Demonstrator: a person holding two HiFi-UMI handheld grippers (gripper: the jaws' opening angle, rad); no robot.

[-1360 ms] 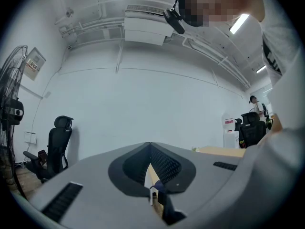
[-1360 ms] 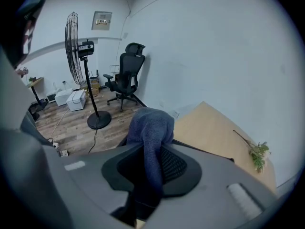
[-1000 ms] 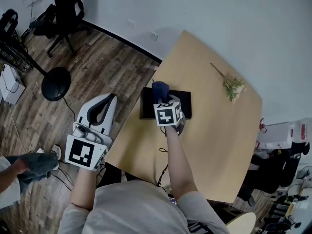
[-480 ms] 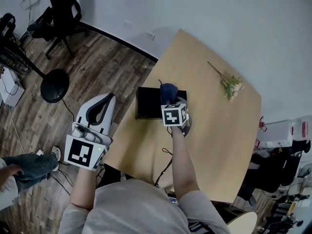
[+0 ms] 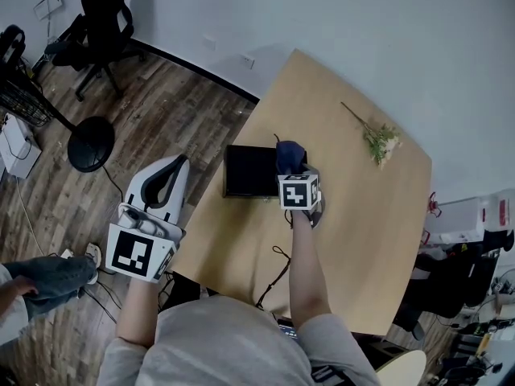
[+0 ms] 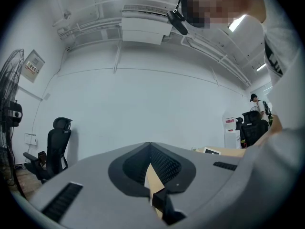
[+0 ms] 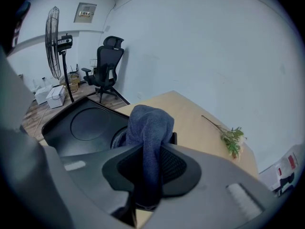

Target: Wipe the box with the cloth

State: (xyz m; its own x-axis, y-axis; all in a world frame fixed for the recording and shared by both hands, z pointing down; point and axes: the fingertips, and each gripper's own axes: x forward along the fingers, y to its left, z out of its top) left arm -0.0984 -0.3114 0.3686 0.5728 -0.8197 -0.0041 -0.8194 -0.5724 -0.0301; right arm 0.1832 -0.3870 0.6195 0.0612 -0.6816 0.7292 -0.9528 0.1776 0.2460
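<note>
Nearest, off the edge of the one tan table [image 5: 362,240] and over the wood-plank floor [image 5: 189,111], the left gripper [image 5: 166,182] has its jaws together on nothing. Over the table, the right gripper [image 5: 293,170] is clamped on the single dark blue cloth [image 5: 288,154], which touches the right end of the one black box [image 5: 249,171]. Beyond lie one flower sprig [image 5: 378,139], then one black office chair [image 5: 100,10] by the white wall [image 5: 362,30].

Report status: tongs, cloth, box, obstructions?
Right tongs shut on blue cloth, cloth on black box, right end. Left tongs shut, empty, beside the table. Flower sprig lies well clear.
</note>
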